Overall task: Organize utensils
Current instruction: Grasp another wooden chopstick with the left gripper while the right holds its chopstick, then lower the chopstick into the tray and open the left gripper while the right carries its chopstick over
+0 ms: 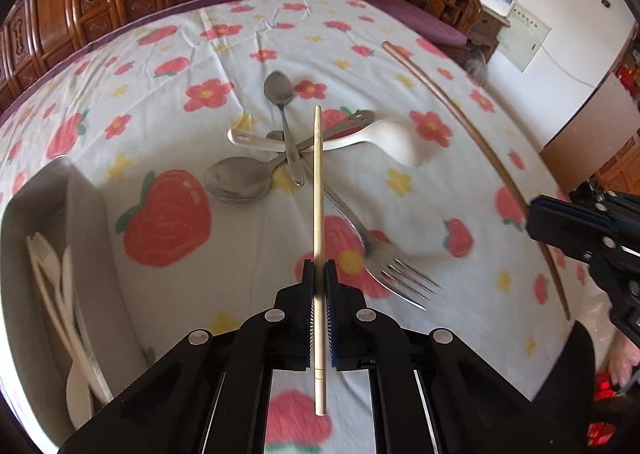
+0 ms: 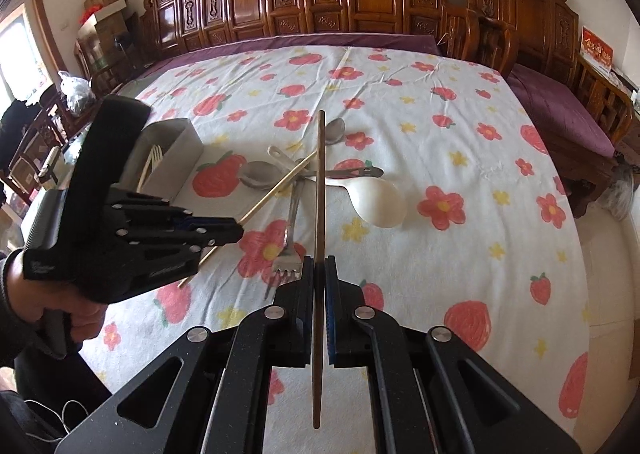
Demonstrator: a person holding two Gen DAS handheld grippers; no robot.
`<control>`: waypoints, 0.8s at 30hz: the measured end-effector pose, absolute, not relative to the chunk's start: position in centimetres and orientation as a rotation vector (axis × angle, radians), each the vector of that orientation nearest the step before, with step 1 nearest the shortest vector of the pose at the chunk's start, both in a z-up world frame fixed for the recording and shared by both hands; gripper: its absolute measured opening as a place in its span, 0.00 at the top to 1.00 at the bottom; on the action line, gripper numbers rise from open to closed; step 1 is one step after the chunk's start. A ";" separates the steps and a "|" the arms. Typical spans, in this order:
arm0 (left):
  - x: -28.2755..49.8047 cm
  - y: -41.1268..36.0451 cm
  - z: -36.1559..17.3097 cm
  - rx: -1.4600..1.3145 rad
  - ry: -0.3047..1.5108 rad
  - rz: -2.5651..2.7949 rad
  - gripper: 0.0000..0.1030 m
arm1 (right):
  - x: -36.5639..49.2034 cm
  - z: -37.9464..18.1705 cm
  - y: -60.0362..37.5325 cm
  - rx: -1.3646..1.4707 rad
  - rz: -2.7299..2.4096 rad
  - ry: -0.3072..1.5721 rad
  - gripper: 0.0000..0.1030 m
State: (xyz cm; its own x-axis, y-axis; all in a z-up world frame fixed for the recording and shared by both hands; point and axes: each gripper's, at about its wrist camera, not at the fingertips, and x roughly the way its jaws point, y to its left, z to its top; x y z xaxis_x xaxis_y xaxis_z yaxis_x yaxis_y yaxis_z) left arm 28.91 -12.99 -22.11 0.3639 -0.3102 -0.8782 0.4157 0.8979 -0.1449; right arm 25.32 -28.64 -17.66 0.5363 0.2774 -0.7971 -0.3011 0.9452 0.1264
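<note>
Left wrist view: the left gripper is clamped on a pale bamboo chopstick running up the middle of the frame. Beyond it lie a blurred fork, steel spoons and a white ladle spoon in a heap at centre. The grey utensil box is cut off at lower left. Wall writing at upper right is unreadable.

Right wrist view: the right gripper is closed on a dark brown chopstick. The flowered cloth lies bare on the right. The glove print at left is illegible.
</note>
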 end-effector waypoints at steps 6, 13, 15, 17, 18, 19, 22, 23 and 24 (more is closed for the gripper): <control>26.9 -10.6 -18.8 0.075 1.056 -0.451 0.96 | 24.1 -15.7 -27.4 -0.003 0.367 0.915 0.94; 25.9 -6.2 -16.4 0.024 1.006 -0.412 0.96 | 24.2 -13.8 -24.6 -0.012 0.396 0.881 0.94; 25.7 -5.0 -16.0 0.016 0.996 -0.401 0.96 | 24.4 -13.5 -23.6 -0.011 0.407 0.877 0.94; 25.5 -3.6 -15.6 0.016 0.985 -0.381 0.96 | 24.7 -13.3 -22.2 -0.019 0.423 0.875 0.94; 25.5 -3.1 -15.5 0.014 0.982 -0.374 0.96 | 24.9 -13.3 -21.5 -0.024 0.431 0.876 0.94; 25.5 -2.2 -15.4 0.005 0.980 -0.365 0.96 | 25.1 -13.2 -20.4 -0.033 0.443 0.878 0.94; 25.7 -0.2 -15.3 -0.016 0.976 -0.344 0.96 | 25.6 -13.0 -18.2 -0.055 0.467 0.878 0.94; 25.7 0.4 -15.3 -0.019 0.973 -0.334 0.96 | 25.7 -12.9 -17.4 -0.062 0.477 0.878 0.94; 25.8 1.0 -15.4 -0.024 0.970 -0.324 0.96 | 25.7 -12.9 -16.6 -0.069 0.487 0.879 0.94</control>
